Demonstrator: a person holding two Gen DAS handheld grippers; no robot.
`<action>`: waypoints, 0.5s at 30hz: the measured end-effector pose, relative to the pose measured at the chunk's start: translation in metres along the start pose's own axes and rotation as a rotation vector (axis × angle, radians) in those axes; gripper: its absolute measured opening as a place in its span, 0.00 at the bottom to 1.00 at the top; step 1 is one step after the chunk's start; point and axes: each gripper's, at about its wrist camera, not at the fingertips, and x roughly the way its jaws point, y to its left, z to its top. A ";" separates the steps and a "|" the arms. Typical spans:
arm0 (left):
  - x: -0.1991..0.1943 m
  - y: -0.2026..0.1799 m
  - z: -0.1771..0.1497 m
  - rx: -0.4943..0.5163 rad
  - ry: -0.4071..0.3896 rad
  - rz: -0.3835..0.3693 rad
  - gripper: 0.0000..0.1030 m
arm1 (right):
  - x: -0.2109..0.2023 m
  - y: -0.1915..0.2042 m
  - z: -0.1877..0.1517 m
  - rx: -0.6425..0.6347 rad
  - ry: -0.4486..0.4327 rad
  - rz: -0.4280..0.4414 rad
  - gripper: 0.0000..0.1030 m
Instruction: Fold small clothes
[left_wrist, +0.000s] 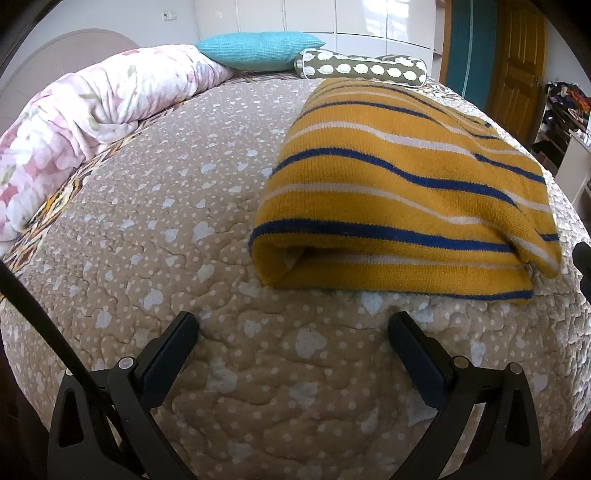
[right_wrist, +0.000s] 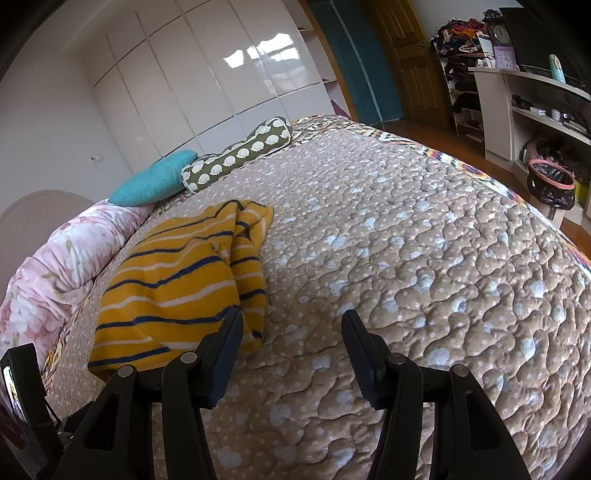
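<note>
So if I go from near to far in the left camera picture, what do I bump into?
Left tongs → yellow striped top → sheep-print bolster → white wardrobe.

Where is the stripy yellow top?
The yellow top lies folded on the bed quilt, right of centre in the left view, near the spotted cushion.

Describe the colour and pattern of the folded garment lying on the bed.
The folded knit garment is mustard yellow with navy blue and white stripes, clearest in the left wrist view.
</note>
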 end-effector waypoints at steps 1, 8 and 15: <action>0.000 0.000 0.000 0.000 0.000 -0.001 1.00 | 0.000 0.000 0.000 0.000 0.000 0.000 0.59; 0.003 0.003 0.003 -0.016 0.037 -0.012 1.00 | -0.007 0.001 0.000 0.001 -0.010 0.014 0.59; 0.005 0.004 0.006 -0.016 0.058 -0.015 1.00 | -0.011 -0.001 0.002 0.014 -0.011 0.021 0.60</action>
